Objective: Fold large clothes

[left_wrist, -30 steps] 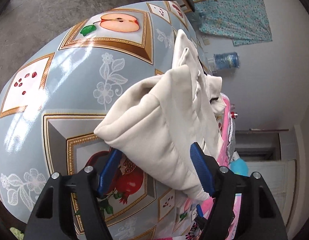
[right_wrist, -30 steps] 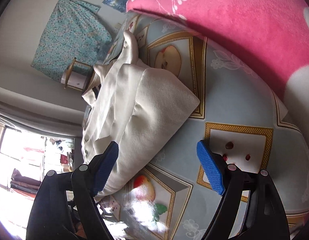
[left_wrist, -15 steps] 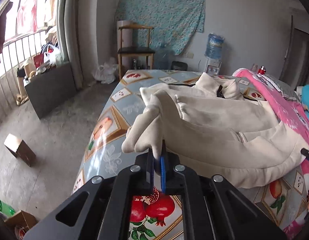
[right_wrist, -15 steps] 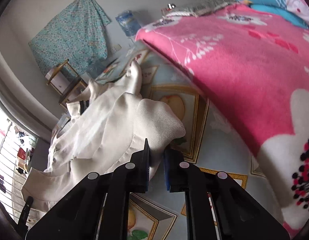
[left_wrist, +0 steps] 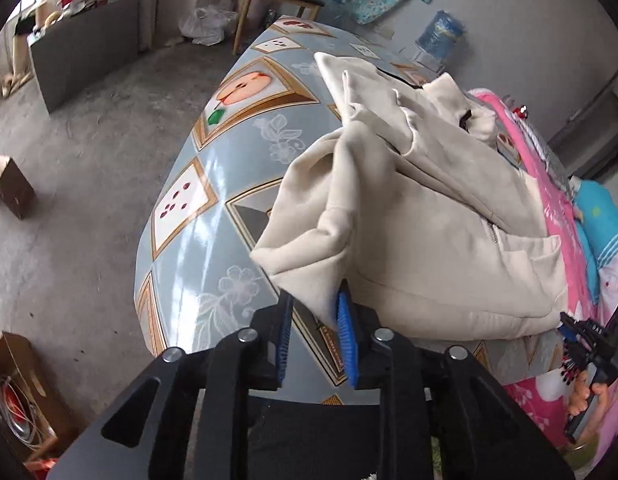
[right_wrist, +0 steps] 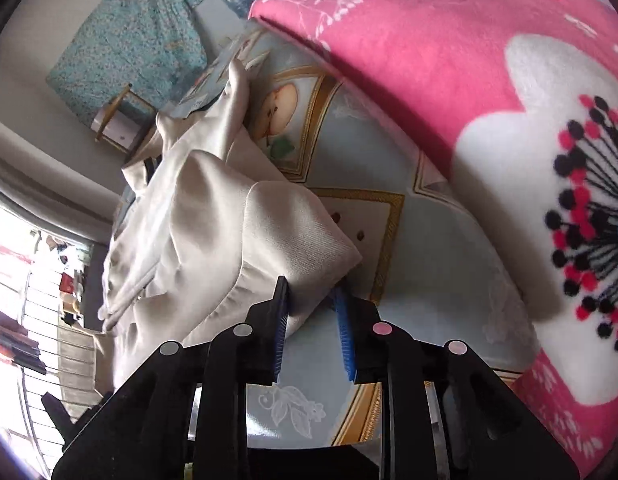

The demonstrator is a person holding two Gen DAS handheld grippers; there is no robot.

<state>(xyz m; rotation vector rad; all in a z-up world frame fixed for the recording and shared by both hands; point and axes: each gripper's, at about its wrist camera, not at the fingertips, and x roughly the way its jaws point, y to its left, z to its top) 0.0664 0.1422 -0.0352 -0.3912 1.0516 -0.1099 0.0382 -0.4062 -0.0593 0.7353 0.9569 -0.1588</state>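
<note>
A cream hooded jacket [left_wrist: 421, 208] lies bunched on the table [left_wrist: 197, 240], which is covered in a glossy blue cloth printed with framed fruit pictures. In the left wrist view the garment's long axis runs from the near hem, by the claws, away toward the far end of the table, where its hood or collar [left_wrist: 453, 96] points at the wall with the water bottle [left_wrist: 439, 36]. A zip [left_wrist: 492, 236] shows on the front panel. One sleeve or flap is doubled over the body toward the left edge of the table.

The left claw [left_wrist: 315, 332] has a cream corner of the jacket between its blue pads; the jaws are opening, the cloth lies against the right pad and a gap shows at the left one. The right claw [right_wrist: 315, 328] likewise has the opposite hem corner between its pads, jaws opening, with a small gap beside the right pad.

A pink flowered blanket [right_wrist: 489, 100] lies along the right side of the table, just beside the jacket. In the left wrist view the right claw's body and the person's fingers [left_wrist: 589, 396] show at the far right edge.
</note>
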